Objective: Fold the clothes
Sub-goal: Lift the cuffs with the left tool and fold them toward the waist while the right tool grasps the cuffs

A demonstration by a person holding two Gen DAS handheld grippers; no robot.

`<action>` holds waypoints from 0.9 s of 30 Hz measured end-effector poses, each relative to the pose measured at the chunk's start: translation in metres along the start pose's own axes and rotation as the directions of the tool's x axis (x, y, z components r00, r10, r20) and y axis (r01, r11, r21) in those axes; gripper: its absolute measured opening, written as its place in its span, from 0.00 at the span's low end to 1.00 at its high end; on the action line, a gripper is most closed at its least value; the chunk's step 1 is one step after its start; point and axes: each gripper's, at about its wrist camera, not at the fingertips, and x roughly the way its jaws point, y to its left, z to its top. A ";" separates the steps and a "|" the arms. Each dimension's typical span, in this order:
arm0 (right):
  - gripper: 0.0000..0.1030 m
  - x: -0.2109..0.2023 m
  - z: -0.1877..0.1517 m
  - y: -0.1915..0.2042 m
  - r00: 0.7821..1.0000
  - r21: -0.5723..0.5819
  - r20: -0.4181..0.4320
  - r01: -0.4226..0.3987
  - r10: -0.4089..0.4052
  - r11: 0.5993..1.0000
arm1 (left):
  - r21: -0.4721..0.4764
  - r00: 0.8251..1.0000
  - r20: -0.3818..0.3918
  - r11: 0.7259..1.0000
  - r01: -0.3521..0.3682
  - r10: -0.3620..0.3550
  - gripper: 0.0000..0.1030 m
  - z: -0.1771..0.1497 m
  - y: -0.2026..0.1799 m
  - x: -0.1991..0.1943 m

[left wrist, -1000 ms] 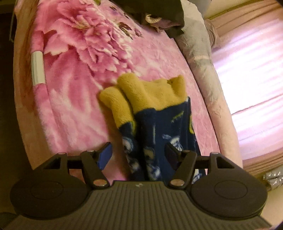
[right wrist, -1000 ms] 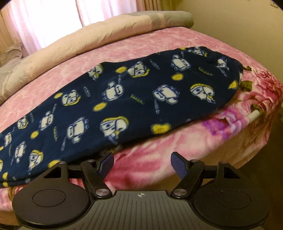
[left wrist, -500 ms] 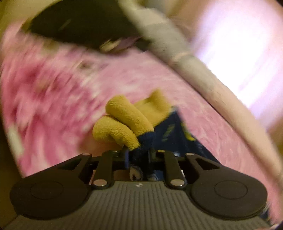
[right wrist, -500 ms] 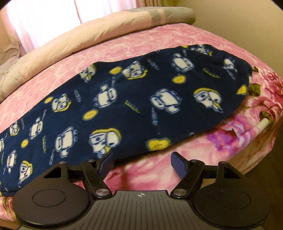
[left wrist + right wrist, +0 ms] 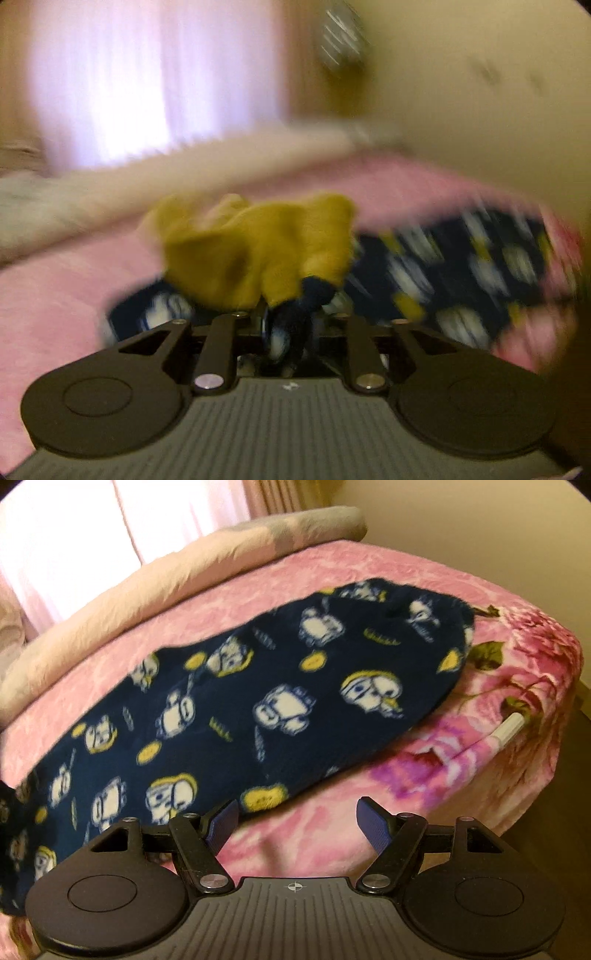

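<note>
A navy fleece garment (image 5: 258, 701) with white cartoon figures and yellow spots lies stretched across the pink bed. Its yellow cuffs (image 5: 258, 251) bunch up right in front of my left gripper (image 5: 288, 328), which is shut on the navy fabric just below them; this view is blurred by motion. The rest of the garment (image 5: 461, 273) trails off to the right. My right gripper (image 5: 295, 823) is open and empty, low over the near edge of the bed, with its left finger close to the garment's hem.
The pink flowered blanket (image 5: 517, 686) covers the bed and drops off at the right corner. A rolled beige quilt (image 5: 166, 579) runs along the far side under a bright curtained window (image 5: 110, 81). A beige wall (image 5: 480, 92) stands at right.
My left gripper closed on the garment near the yellow cuffs and swung round with it, now facing the window. My right gripper moved slightly closer to the garment and stayed open.
</note>
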 end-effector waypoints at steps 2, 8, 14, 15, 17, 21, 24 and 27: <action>0.72 -0.001 0.002 -0.003 1.000 0.035 0.010 -0.021 0.021 0.999 | 0.049 0.986 -0.166 0.998 0.040 -0.032 0.21 -0.024 -0.031 0.039; 0.72 -0.002 0.009 0.001 0.970 0.169 0.039 -0.243 0.240 0.955 | 0.031 0.990 -0.138 0.999 0.037 -0.032 0.30 -0.026 -0.032 0.020; 0.72 0.023 0.006 0.033 0.830 0.322 -0.011 -0.526 0.558 0.788 | -0.157 0.996 -0.053 0.985 0.067 -0.076 0.30 -0.016 0.027 -0.024; 0.72 0.029 0.002 0.040 0.802 0.355 -0.031 -0.549 0.596 0.757 | -0.185 0.996 -0.046 0.980 0.065 -0.075 0.30 -0.017 0.036 -0.030; 0.72 0.041 -0.005 0.055 0.764 0.409 -0.063 -0.568 0.643 0.715 | -0.223 0.997 -0.046 0.974 0.049 -0.060 0.30 -0.019 0.050 -0.036; 0.72 0.055 -0.013 0.081 0.765 0.423 -0.094 -0.548 0.637 0.722 | -0.271 0.998 -0.049 0.962 0.023 -0.038 0.29 -0.025 0.071 -0.048; 0.72 0.062 -0.013 0.100 0.786 0.393 -0.104 -0.531 0.610 0.751 | -0.307 0.998 -0.050 0.951 0.022 -0.039 0.29 -0.029 0.083 -0.050; 0.71 0.064 -0.010 0.113 0.819 0.348 -0.073 -0.513 0.569 0.784 | -0.337 0.998 -0.046 0.941 0.021 -0.038 0.29 -0.031 0.094 -0.049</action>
